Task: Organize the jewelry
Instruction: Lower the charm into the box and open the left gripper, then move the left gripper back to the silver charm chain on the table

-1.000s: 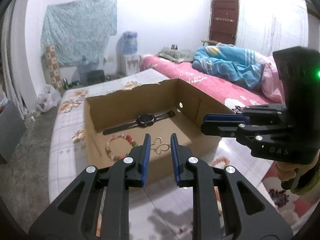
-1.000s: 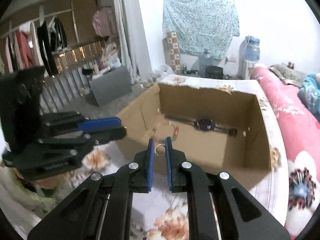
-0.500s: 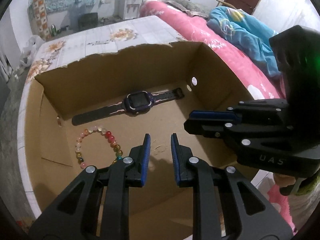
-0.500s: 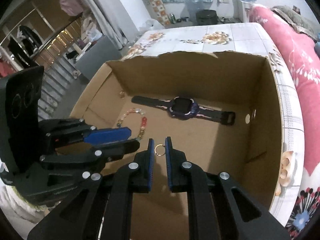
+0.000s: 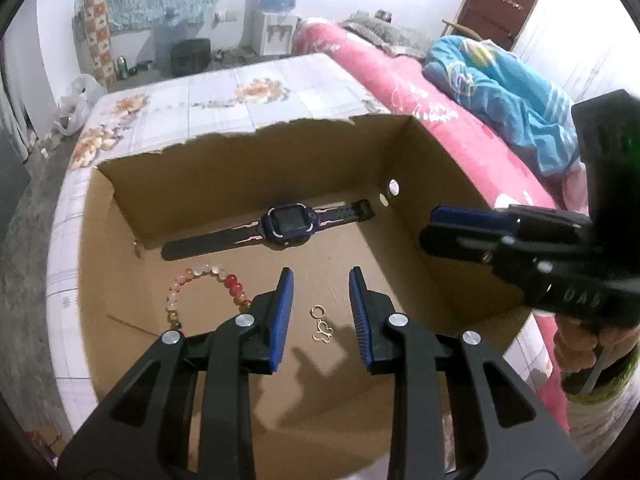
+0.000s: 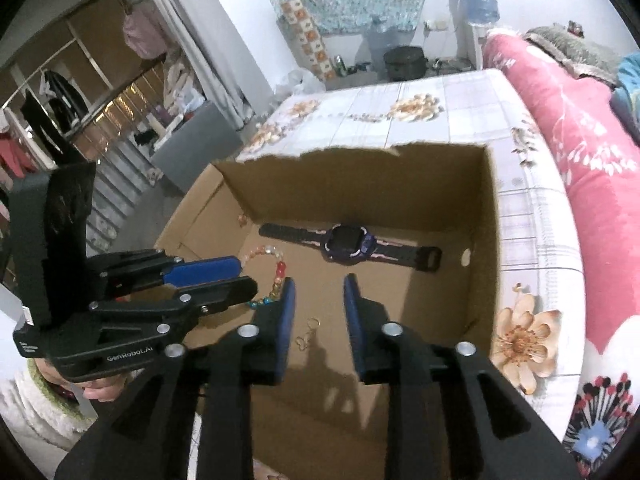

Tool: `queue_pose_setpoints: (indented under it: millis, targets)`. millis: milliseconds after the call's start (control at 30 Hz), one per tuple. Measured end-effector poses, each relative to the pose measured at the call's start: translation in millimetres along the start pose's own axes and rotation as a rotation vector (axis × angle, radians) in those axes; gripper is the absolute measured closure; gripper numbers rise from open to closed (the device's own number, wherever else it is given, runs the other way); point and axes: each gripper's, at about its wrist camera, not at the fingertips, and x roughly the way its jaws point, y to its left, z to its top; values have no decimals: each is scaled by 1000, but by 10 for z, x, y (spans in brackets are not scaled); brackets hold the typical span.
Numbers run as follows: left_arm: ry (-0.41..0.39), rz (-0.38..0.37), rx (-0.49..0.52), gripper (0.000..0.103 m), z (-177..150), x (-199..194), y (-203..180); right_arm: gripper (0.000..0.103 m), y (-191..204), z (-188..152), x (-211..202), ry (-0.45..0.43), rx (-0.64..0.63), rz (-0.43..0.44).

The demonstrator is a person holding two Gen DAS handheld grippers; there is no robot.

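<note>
Three pieces can be counted in the cardboard box (image 5: 224, 168): one dark smartwatch (image 5: 287, 223) laid flat near the far wall, one beaded bracelet (image 5: 200, 280) in pink, white and red off to the left jaw's side, and one small gold charm (image 5: 322, 326), a thin wire butterfly shape on a ring. The charm is seen on the box floor between the left gripper (image 5: 320, 310) jaws, untouched. Both grippers have just been opening; the right gripper (image 6: 319, 308) is released too, with the charm (image 6: 308, 332) lying loose below the gap.
</note>
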Motion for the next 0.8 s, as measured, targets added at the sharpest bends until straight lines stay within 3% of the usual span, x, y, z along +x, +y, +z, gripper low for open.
queue_pose_setpoints:
  millis: [167, 400, 567, 800]
  targets:
    - [-108, -1, 43, 73, -212, -471, -72, 76, 119, -134, -429, -95, -11, 30]
    - [-299, -12, 141, 52, -896, -1249, -183, 68, 296, -737, -1030, -216, -25, 115]
    - [-296, -11, 173, 50, -1447, -1296, -253, 67, 368, -1347, -1021, -202, -25, 75]
    - [-177, 9, 151, 50, -1801, -691, -315, 67, 365, -1875, -437, -72, 29, -6]
